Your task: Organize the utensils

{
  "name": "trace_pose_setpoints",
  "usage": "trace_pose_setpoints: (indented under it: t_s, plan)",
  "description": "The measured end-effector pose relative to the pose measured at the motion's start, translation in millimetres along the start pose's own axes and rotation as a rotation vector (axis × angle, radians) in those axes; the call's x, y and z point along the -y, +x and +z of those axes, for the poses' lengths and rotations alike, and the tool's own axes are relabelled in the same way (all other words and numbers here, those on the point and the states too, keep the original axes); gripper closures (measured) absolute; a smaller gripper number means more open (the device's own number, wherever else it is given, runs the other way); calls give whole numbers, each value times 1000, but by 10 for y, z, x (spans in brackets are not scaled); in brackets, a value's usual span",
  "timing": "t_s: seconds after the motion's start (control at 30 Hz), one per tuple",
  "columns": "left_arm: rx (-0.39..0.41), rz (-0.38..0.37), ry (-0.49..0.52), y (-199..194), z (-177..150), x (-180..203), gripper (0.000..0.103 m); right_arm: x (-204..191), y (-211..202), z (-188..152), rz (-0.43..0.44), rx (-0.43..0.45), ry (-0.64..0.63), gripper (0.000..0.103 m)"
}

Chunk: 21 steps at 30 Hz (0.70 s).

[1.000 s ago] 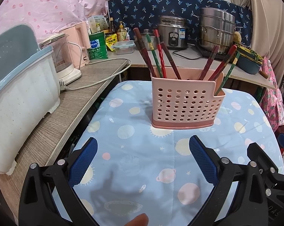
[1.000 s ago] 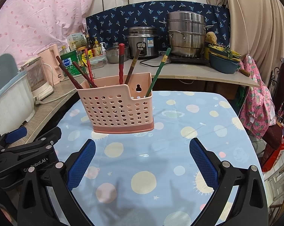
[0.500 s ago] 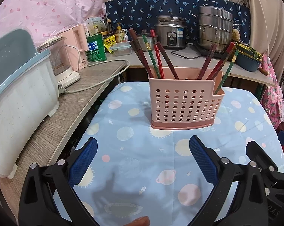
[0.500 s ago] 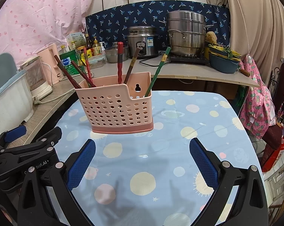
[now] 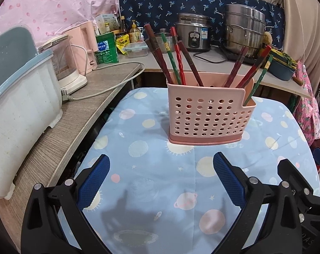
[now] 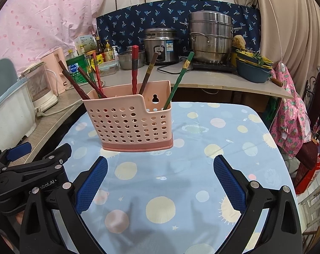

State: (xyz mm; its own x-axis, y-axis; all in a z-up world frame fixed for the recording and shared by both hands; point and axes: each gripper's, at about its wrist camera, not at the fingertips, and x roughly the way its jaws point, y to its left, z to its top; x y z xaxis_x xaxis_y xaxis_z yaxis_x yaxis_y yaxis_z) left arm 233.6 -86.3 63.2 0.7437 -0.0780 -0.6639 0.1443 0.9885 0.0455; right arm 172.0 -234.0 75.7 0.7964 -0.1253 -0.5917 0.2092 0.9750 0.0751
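Note:
A pink perforated utensil holder [image 5: 208, 114] stands on the table with the blue planet-print cloth [image 5: 151, 182]. It also shows in the right wrist view [image 6: 132, 124]. Several red, brown and green chopsticks [image 5: 177, 57] stand in it, some leaning left, some right [image 6: 180, 78]. My left gripper [image 5: 161, 180] is open and empty, a little in front of the holder. My right gripper [image 6: 160, 180] is open and empty, also in front of the holder. The left gripper's body [image 6: 26, 169] shows at the left of the right wrist view.
A white and blue plastic bin [image 5: 18, 110] and a kettle [image 5: 66, 63] stand on the wooden counter at left. A rice cooker [image 5: 194, 36], a steel steamer pot [image 5: 246, 29], bottles and a blue basin [image 6: 253, 69] stand on the back counter. Pink cloth hangs at right [image 6: 291, 116].
Both grippers have shifted slightly; the holder sits a little more centred and closer in the left wrist view. Both stay open and empty.

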Motion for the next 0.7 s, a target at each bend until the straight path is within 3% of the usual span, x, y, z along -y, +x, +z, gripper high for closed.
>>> trace_pose_setpoints:
  t_s: [0.7]
  plan:
    - [21, 14, 5, -5, 16, -1, 9, -53, 104, 50, -4, 0, -11, 6]
